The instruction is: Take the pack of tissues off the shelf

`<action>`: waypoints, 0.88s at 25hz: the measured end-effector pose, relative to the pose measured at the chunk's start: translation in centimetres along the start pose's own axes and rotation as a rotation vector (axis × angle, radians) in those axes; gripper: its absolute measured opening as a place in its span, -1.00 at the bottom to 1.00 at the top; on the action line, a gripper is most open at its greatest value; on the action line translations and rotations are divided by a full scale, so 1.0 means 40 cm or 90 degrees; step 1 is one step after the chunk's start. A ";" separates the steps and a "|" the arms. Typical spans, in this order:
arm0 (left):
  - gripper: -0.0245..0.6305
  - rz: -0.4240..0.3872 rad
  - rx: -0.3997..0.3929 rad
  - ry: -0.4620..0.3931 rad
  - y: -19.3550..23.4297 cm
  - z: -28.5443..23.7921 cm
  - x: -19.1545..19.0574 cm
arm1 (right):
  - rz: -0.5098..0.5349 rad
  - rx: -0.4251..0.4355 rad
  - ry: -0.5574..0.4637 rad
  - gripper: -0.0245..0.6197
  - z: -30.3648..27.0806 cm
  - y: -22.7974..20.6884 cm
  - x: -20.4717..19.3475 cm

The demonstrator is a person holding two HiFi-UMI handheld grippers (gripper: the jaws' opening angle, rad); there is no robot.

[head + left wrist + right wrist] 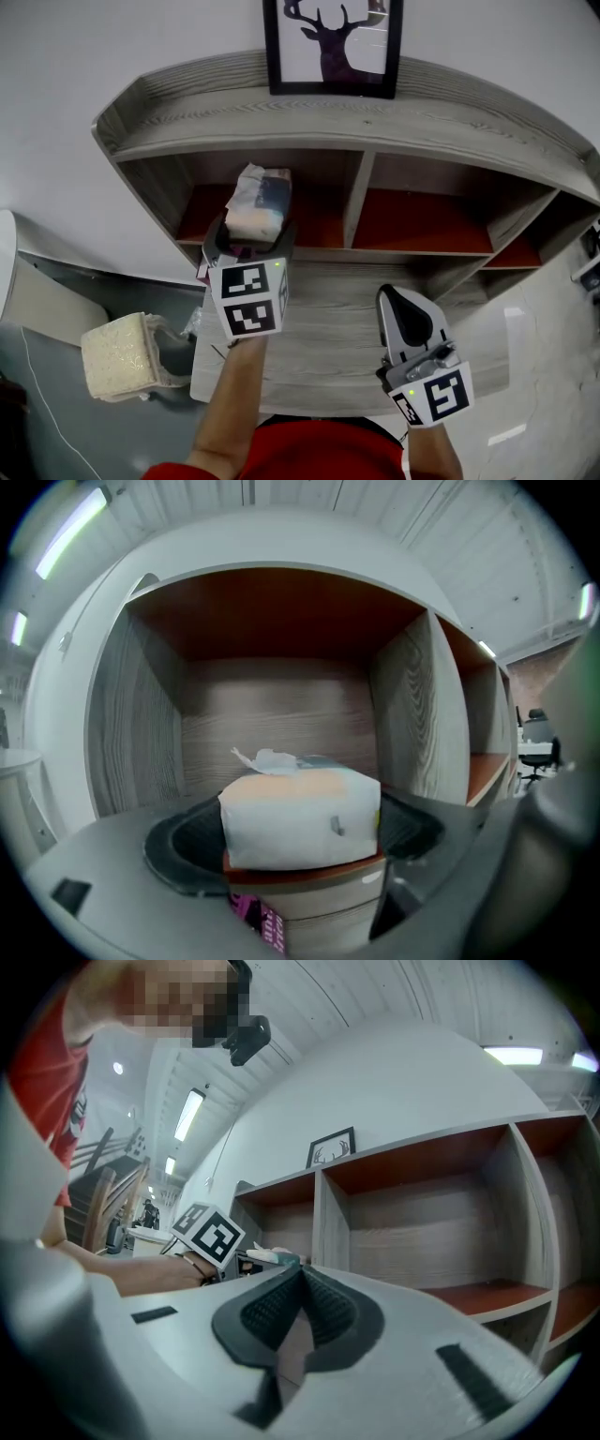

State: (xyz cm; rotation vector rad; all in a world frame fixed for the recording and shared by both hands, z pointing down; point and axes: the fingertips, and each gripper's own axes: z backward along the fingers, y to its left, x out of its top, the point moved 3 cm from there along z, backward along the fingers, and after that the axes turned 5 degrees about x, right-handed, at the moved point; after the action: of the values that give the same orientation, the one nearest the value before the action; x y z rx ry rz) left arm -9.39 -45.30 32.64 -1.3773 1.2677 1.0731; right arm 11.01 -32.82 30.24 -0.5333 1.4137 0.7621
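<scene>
My left gripper (249,239) has its jaws wide apart on either side of the pack of tissues (258,202), pads not yet touching and lined up to clamp. The pack sits at the near lip of the shelf's (328,122) left compartment. My right gripper (401,305), jaws together, idles over the table (319,319), out of the way.

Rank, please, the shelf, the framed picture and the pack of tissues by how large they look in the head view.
1. shelf
2. framed picture, though the top edge crops it
3. pack of tissues, clearly smallest
</scene>
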 end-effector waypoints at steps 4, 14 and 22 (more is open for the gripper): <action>0.43 -0.001 0.008 -0.001 0.000 -0.006 0.000 | -0.006 0.007 -0.001 -0.91 0.000 -0.012 -0.012; 0.35 0.000 -0.017 -0.043 -0.011 0.051 0.033 | -0.002 0.029 -0.027 -0.91 -0.020 -0.016 0.016; 0.33 0.029 -0.069 -0.118 -0.028 0.197 0.070 | -0.006 0.049 -0.046 -0.91 -0.019 0.004 0.036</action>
State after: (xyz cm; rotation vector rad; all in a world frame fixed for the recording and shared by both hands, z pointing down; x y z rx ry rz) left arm -8.08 -38.00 28.65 -1.3007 1.1244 1.2864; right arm 10.37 -33.06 28.77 -0.4487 1.3667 0.7091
